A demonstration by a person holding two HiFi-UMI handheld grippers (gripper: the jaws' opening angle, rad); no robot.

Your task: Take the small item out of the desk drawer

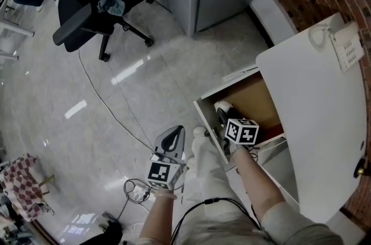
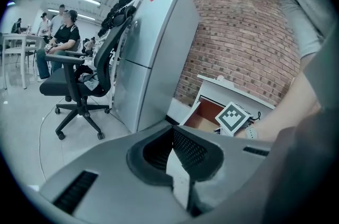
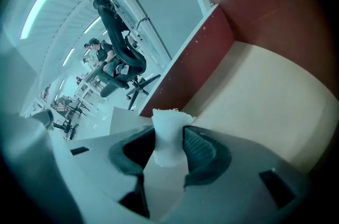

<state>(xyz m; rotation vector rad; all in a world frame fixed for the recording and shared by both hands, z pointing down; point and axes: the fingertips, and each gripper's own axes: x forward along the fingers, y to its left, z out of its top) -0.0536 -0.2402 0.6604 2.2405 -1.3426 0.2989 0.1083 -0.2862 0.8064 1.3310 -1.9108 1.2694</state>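
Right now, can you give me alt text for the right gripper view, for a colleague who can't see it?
The right gripper holds a small white item pinched between its jaws, above the pale bottom of the open drawer. The drawer's reddish-brown side wall rises at left; beyond it stands a black office chair.

Left tongs (image 1: 175, 132) shut, right tongs (image 1: 221, 114) clamped

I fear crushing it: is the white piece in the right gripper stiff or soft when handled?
Probably soft and light: the white piece narrows where the right gripper pinches it, and its top edge looks frayed. Slipping seems unlikely, since textured pads press both sides.
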